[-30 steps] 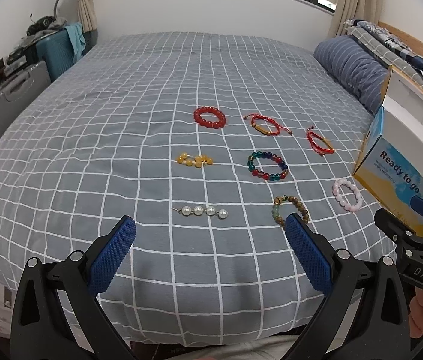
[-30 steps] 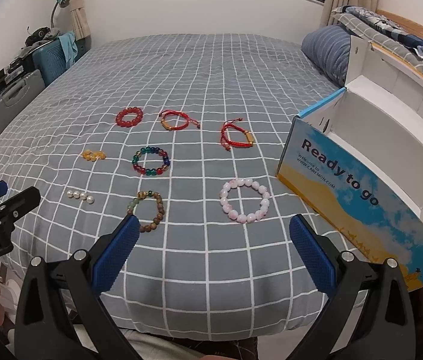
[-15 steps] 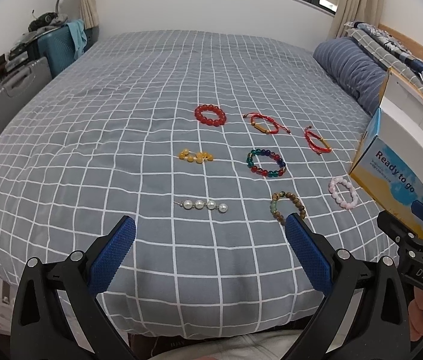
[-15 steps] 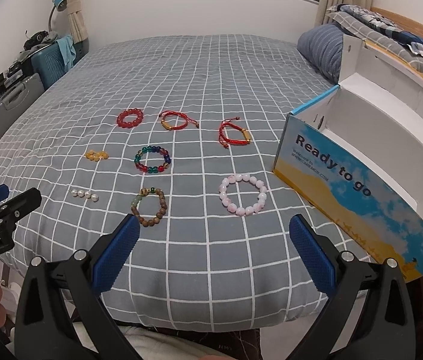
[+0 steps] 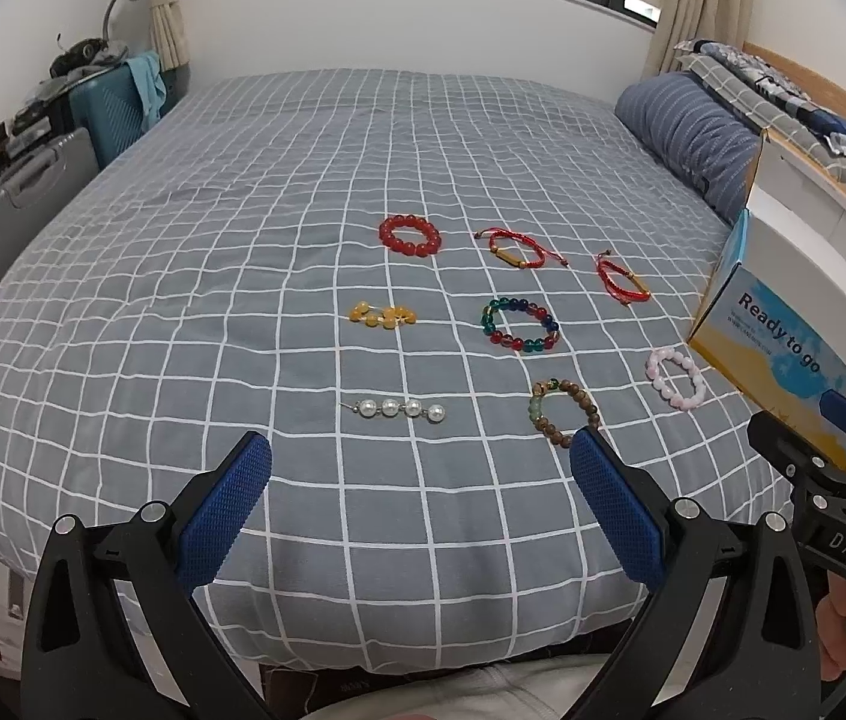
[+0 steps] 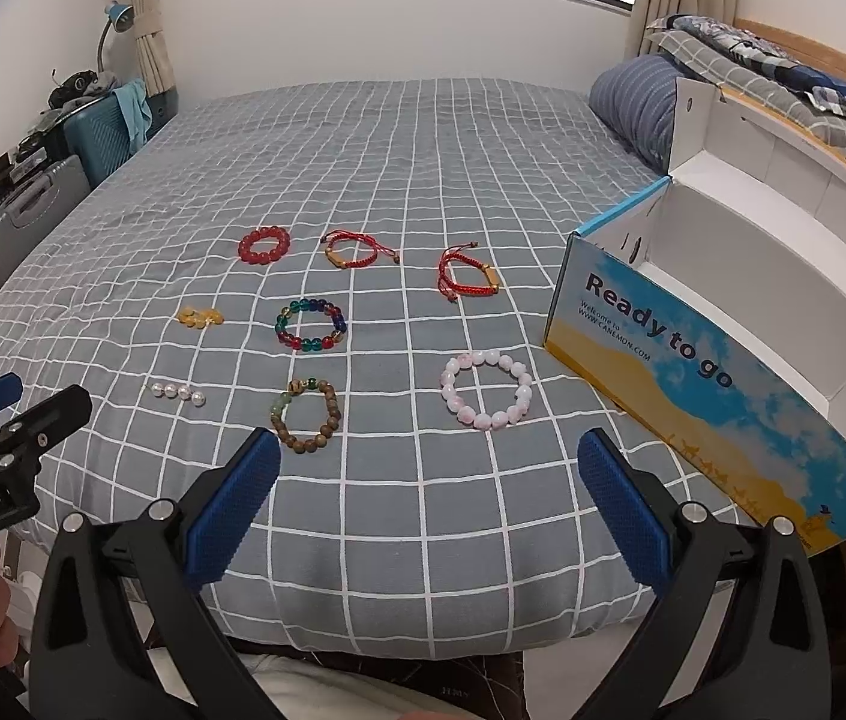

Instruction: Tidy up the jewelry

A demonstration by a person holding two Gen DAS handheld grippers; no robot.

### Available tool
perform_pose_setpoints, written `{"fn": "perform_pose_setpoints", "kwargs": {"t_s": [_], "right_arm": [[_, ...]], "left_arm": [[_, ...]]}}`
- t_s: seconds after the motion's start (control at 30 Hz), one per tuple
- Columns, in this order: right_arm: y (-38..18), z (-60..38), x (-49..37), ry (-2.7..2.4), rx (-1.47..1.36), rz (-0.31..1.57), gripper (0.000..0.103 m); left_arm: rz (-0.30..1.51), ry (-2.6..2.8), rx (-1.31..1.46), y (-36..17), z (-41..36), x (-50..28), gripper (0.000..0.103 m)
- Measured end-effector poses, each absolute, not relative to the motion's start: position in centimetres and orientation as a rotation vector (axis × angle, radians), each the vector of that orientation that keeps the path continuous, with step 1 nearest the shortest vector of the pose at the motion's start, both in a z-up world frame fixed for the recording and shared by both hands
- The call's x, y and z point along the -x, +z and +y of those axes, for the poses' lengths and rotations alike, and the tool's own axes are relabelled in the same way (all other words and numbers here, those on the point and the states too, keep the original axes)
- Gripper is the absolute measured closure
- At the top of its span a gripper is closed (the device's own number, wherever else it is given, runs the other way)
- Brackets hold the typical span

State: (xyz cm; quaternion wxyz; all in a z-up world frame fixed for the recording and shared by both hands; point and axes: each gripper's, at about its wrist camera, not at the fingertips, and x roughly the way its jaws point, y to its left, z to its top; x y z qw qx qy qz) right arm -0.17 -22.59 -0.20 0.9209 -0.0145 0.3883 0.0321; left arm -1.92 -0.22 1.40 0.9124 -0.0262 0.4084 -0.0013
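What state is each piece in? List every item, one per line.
Left gripper: open, empty.
Right gripper: open, empty.
Cardboard box: lid open, on bed.
Pink bead bracelet: flat, beside box.
Wooden bead bracelet: flat.
Multicolour bead bracelet: flat.
Red bead bracelet: flat.
Pearl strand: laid straight.
Yellow beads: bunched.

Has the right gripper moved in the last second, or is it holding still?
Yes. The right gripper has pulled back slightly: the pink bracelet and box sit higher above its fingertips than before.
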Motion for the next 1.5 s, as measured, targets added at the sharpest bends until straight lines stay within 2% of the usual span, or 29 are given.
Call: {"fn": "perform_pose_setpoints", "kwargs": {"t_s": [1.13,1.5], "right_arm": [[-0.2,-22.4,0.1,0.054,0.036,0.800,0.008],[-0.1,-21.7,-1.8,0.051,0.052,0.811,0.008]], "left_arm": [[0.857,-0.008,0.036,0.9,0.0,1.9,0.006],[0.855,0.002,0.033,0.7,1.1,-0.5,0.006]]}}
